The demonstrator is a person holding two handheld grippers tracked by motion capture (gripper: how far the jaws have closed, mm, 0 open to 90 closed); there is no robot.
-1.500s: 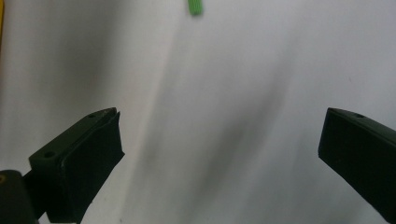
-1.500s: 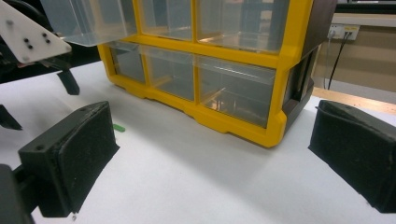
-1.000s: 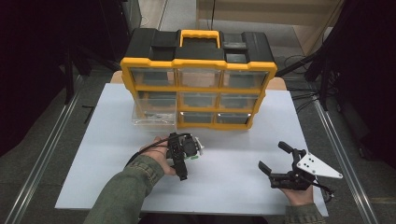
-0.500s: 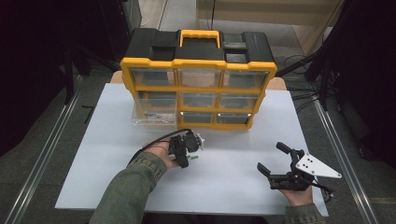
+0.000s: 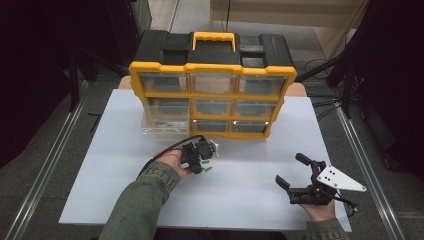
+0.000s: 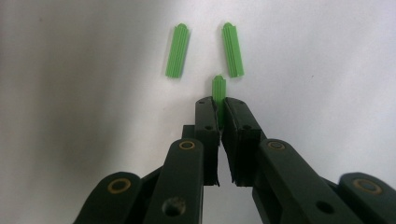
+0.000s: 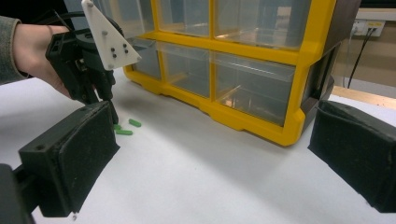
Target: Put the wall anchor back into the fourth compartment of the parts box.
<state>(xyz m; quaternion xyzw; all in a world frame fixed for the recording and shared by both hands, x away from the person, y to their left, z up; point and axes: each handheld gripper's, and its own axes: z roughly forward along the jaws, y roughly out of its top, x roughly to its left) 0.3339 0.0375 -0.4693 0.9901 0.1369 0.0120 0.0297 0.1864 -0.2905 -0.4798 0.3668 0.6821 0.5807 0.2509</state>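
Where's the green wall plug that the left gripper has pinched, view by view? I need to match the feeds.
High view: left of centre, under the left gripper, on the white table.
Left gripper view: centre, the pinched plug stands out between the closed jaws, two loose plugs beyond.
Right gripper view: I cannot pick it out; the loose plugs lie at left.
Shared landmark: yellow drawer organiser.

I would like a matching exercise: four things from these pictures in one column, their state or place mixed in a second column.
1. left gripper
2. right gripper
3. two loose green plugs
4. clear drawer

a. pulled out of the yellow organizer
b. fingers wide apart, holding nothing
c. lying on the white table
d. shut on a green plug

Pairs: 1-d, 2-b, 3-c, 4-a
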